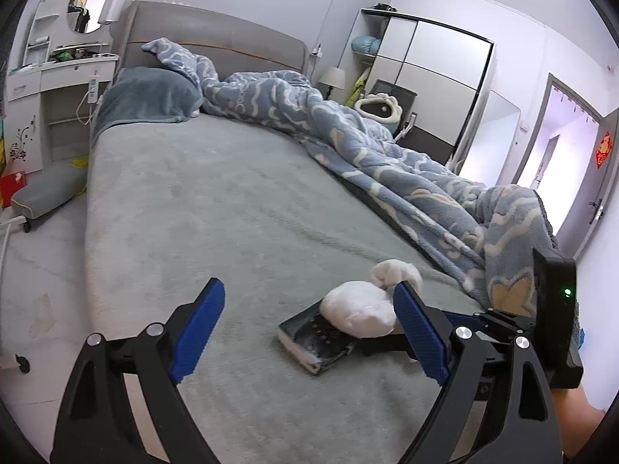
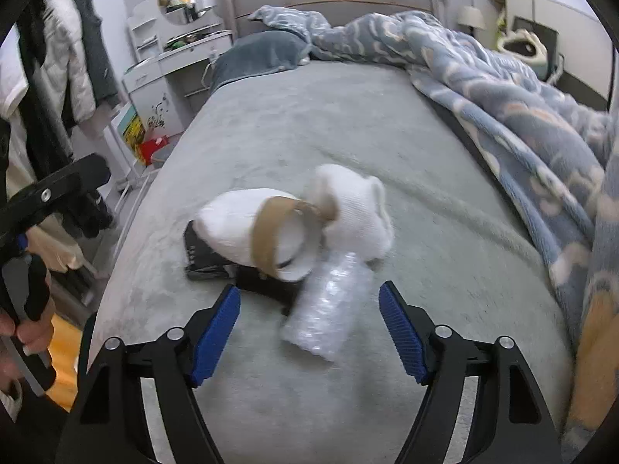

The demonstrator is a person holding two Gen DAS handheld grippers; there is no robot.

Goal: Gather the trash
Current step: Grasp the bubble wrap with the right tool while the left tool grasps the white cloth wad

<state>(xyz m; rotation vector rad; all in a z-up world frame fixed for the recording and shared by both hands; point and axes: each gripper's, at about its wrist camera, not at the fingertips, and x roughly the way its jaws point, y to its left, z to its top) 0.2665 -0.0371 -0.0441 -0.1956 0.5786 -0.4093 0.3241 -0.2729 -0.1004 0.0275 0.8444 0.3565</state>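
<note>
Bottle (image 2: pixel 329 305), crushed clear plastic, lies on the bed (image 2: pixel 348 123) just beside the book (image 2: pixel 201 259): light, slippery, I'd judge; I'd pinch its middle. Right gripper (image 2: pixel 309 332) and left gripper (image 1: pixel 309 332) both gape, empty.

Both the left gripper (image 1: pixel 309 330) and the right gripper (image 2: pixel 309 334) have glossy black forked frames, silver round rivets at the joints and ribbed blue pads (image 1: pixel 201 328). A green light (image 1: pixel 567 292) glows on a black box beside the left gripper.
</note>
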